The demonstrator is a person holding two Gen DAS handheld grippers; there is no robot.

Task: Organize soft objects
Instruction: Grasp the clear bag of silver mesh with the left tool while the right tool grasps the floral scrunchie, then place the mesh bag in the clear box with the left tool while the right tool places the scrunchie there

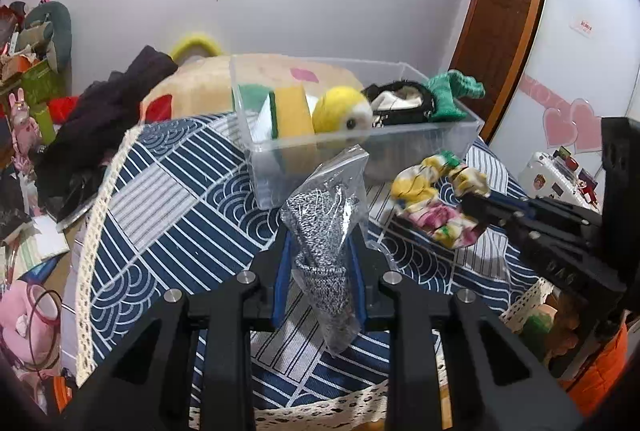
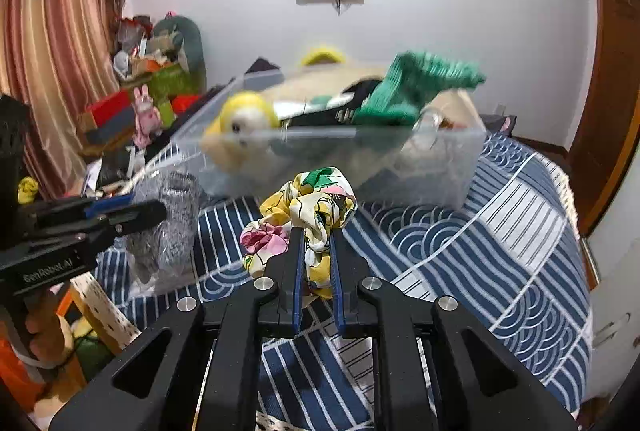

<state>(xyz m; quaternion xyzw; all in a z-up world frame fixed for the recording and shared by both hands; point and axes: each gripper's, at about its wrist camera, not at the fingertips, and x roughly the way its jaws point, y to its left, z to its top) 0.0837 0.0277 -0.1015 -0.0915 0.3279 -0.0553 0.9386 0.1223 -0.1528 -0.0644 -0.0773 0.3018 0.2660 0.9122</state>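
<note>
My left gripper (image 1: 320, 243) is shut on a clear bag of grey knit cloth (image 1: 326, 227) and holds it upright in front of the clear plastic bin (image 1: 464, 135). My right gripper (image 2: 316, 231) is shut on a floral yellow scrunchie (image 2: 316, 203), lifted above the blue patterned cloth (image 2: 500, 231). The bin holds a yellow plush chick (image 1: 342, 113), sponges (image 1: 292, 111), a black-and-white item (image 1: 400, 103) and a green knit piece (image 1: 452, 95). The scrunchie (image 1: 436, 203) and right gripper (image 1: 480, 207) show at right in the left wrist view; the bag (image 2: 168, 215) and left gripper (image 2: 156, 211) at left in the right wrist view.
A large beige plush (image 1: 200, 83) and dark clothes (image 1: 108, 111) lie behind the bin. Cluttered boxes and toys (image 2: 148, 91) stand at the left by a curtain (image 2: 52, 51). A wooden door (image 1: 504, 31) is at the right. The cloth's lace edge (image 1: 96, 231) marks the table's left rim.
</note>
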